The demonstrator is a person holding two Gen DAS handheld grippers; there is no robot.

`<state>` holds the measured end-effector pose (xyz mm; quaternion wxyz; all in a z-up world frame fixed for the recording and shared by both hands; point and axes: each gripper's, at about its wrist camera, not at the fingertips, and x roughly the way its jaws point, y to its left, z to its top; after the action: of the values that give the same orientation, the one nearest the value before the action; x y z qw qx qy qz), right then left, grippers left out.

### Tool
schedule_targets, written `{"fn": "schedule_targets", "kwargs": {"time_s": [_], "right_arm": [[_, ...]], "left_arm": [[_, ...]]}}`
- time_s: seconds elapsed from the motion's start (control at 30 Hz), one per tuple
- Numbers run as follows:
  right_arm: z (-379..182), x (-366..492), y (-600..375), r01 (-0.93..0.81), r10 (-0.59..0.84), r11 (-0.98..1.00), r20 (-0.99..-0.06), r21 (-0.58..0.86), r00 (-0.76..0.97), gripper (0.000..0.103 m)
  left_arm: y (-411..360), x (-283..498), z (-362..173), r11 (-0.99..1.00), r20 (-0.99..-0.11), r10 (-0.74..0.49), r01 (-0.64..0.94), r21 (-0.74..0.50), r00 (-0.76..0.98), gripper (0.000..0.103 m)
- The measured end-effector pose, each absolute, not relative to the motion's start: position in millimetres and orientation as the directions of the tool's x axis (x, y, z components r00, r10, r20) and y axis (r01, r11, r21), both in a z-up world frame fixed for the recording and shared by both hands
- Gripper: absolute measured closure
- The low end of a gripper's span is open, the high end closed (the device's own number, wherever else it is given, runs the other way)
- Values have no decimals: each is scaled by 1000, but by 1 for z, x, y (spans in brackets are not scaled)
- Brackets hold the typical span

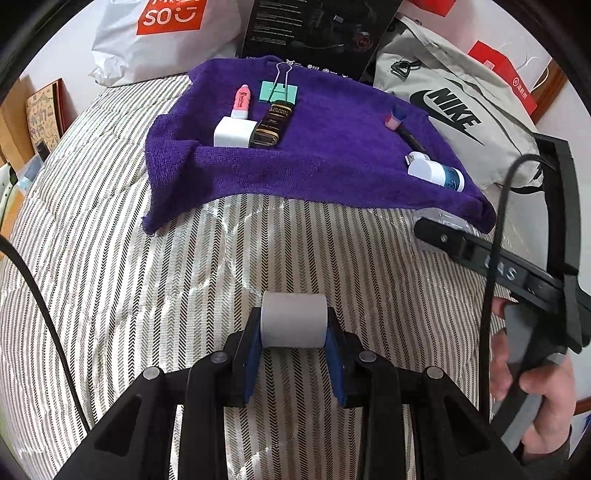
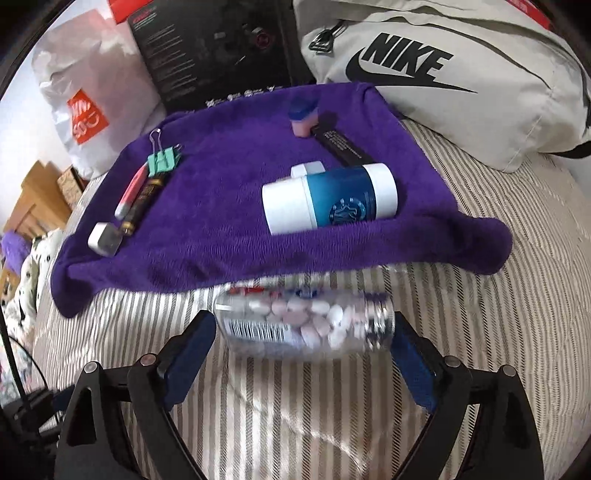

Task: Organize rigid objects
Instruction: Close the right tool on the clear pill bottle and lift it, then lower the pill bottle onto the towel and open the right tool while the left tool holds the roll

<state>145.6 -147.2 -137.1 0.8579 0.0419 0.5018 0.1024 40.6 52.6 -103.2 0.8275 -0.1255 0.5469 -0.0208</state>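
Two grippers loaded: left gripper (image 1: 293, 332) pinching light stiff paper roll (image 1: 293, 325) by ends; right gripper (image 2: 304, 328) straddling slick pill bottle (image 2: 306, 321), clamp uncertain.

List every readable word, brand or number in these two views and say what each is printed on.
"NIKE": grey bag.
"SO" with a smile mark: orange panel on the white plastic bag.
"AS": right gripper.
Too small or blurred: black box, gold-and-black tube, pink tube, blue bottle, pill bottle barcode.
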Motion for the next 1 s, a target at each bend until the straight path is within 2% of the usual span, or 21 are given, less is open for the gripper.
{"fn": "schedule_targets", "kwargs": {"time_s": [0.1, 0.13, 0.17, 1.0], "right_arm": [[-138, 147, -145, -126, 204, 979, -840, 162, 503, 12], [-138, 146, -144, -129, 196, 980, -838, 151, 509, 19], [-137, 145, -145, -130, 190, 981, -839, 143, 510, 19], [-111, 109, -185, -268, 249, 954, -853, 134, 459, 20]], "left_arm": [[52, 40, -103, 968, -899, -173, -98, -230, 402, 73], [52, 40, -103, 968, -898, -174, -97, -231, 403, 73], [53, 40, -104, 967, -897, -177, -98, -234, 404, 73], [71, 38, -88, 975, -891, -128, -110, -194, 436, 73]]}}
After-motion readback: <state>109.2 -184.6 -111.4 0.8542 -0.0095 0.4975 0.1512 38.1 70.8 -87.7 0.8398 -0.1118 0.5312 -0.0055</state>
